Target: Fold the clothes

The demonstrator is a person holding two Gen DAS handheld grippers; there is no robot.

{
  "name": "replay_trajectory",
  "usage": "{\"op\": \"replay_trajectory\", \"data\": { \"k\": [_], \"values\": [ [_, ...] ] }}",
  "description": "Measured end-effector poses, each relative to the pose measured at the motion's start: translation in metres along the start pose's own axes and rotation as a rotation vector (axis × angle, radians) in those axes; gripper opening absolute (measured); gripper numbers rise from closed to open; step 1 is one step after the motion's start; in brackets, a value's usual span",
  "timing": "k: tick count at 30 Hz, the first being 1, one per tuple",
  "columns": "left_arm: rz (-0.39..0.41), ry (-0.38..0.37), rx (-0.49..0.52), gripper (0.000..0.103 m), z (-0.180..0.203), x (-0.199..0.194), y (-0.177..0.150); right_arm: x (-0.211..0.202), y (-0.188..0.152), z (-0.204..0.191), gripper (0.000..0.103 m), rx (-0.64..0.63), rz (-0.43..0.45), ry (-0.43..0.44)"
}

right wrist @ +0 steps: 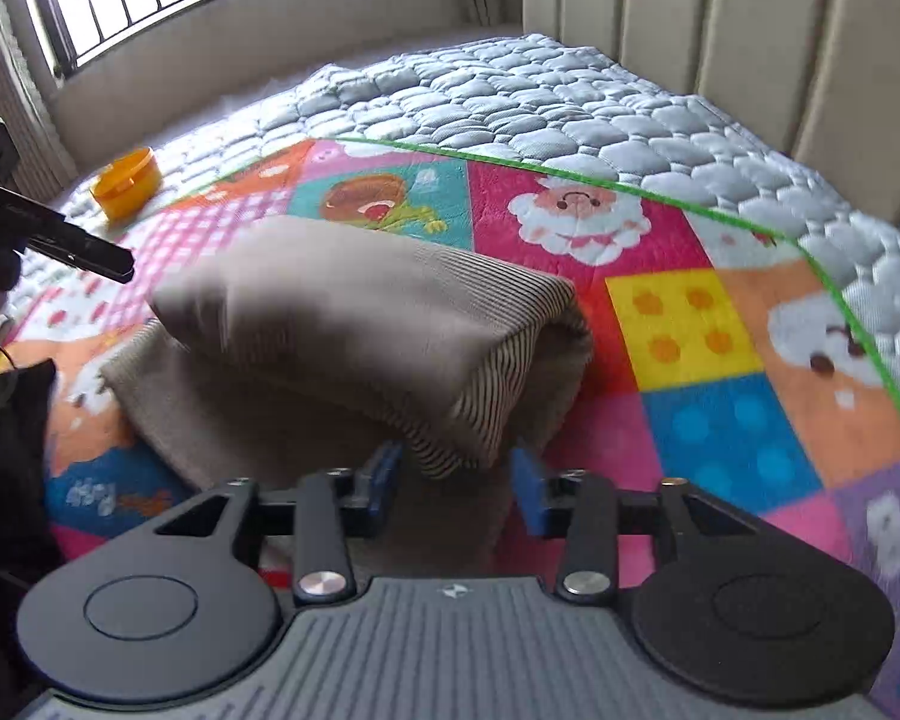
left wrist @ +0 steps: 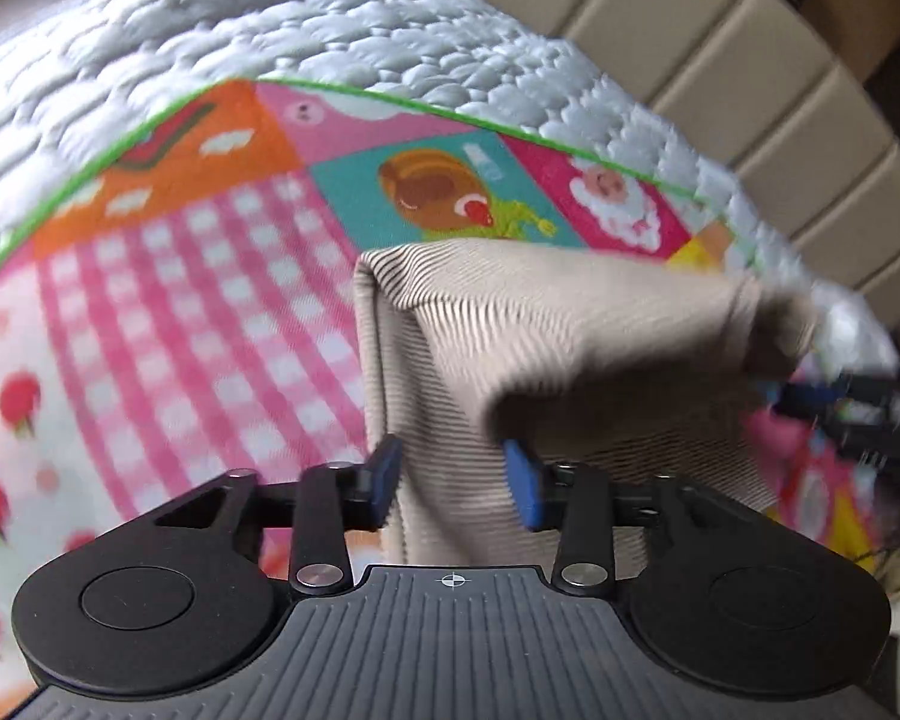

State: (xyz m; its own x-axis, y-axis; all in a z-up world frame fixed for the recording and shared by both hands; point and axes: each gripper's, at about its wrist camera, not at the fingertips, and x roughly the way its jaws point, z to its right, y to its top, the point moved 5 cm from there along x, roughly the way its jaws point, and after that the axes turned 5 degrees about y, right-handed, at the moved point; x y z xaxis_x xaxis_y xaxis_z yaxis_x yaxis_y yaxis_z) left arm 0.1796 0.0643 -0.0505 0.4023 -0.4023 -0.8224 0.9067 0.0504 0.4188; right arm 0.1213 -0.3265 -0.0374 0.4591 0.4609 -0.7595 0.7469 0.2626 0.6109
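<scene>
Blue pads of the left gripper [left wrist: 453,480] at lower centre stand partly apart, a hanging fold of the beige finely striped ribbed garment [left wrist: 510,348] between them, with no clear pinch. The right gripper [right wrist: 456,483] is likewise partly open, a garment corner just ahead. Garment lies doubled over mid-frame on the colourful cartoon patchwork blanket [right wrist: 678,324]; beyond, pale quilted mattress [right wrist: 510,96], orange round container [right wrist: 127,180] upper left
</scene>
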Motion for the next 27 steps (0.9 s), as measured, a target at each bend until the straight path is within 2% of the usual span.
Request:
{"op": "replay_trajectory", "data": {
  "k": [1, 3, 4, 6, 11, 15, 19, 21, 23, 24, 25, 26, 27],
  "values": [
    [0.011, -0.035, -0.048, 0.057, -0.005, -0.006, -0.002, -0.007, -0.003, 0.002, 0.058, 0.027, 0.016, 0.015],
    [0.032, -0.092, -0.125, 0.065, -0.013, -0.015, -0.003, -0.015, -0.002, 0.008, 0.060, 0.100, 0.059, 0.038],
    [0.040, -0.110, -0.154, 0.072, -0.013, -0.016, -0.002, -0.016, 0.000, 0.012, 0.061, 0.145, 0.083, 0.046],
    [0.042, -0.121, -0.181, 0.076, -0.011, -0.011, 0.001, -0.010, 0.005, 0.020, 0.062, 0.229, 0.125, 0.062],
    [-0.011, -0.071, -0.143, 0.081, 0.011, 0.031, 0.002, 0.034, 0.020, 0.036, 0.062, 0.366, 0.167, 0.061],
    [-0.033, 0.017, -0.082, 0.085, 0.021, 0.061, -0.006, 0.079, 0.023, 0.038, 0.063, 0.349, 0.103, 0.025],
    [-0.019, 0.042, -0.062, 0.086, 0.023, 0.074, -0.012, 0.107, 0.021, 0.035, 0.061, 0.359, 0.069, 0.013],
    [0.002, 0.062, -0.055, 0.084, 0.025, 0.077, -0.013, 0.112, 0.023, 0.029, 0.052, 0.330, 0.064, -0.004],
    [0.035, 0.109, 0.000, 0.056, 0.033, 0.076, -0.013, 0.101, 0.028, 0.020, 0.031, 0.282, 0.065, -0.028],
    [0.047, 0.130, 0.043, 0.051, 0.039, 0.075, -0.013, 0.090, 0.033, 0.015, 0.023, 0.253, 0.080, -0.023],
    [0.056, 0.137, 0.074, 0.035, 0.045, 0.070, -0.012, 0.076, 0.038, 0.010, 0.021, 0.232, 0.104, -0.007],
    [0.064, 0.130, 0.085, 0.029, 0.050, 0.062, -0.010, 0.061, 0.042, 0.006, 0.021, 0.222, 0.123, 0.022],
    [0.069, 0.113, 0.076, 0.028, 0.053, 0.053, -0.007, 0.047, 0.046, 0.002, 0.020, 0.214, 0.140, 0.049]
  ]
}}
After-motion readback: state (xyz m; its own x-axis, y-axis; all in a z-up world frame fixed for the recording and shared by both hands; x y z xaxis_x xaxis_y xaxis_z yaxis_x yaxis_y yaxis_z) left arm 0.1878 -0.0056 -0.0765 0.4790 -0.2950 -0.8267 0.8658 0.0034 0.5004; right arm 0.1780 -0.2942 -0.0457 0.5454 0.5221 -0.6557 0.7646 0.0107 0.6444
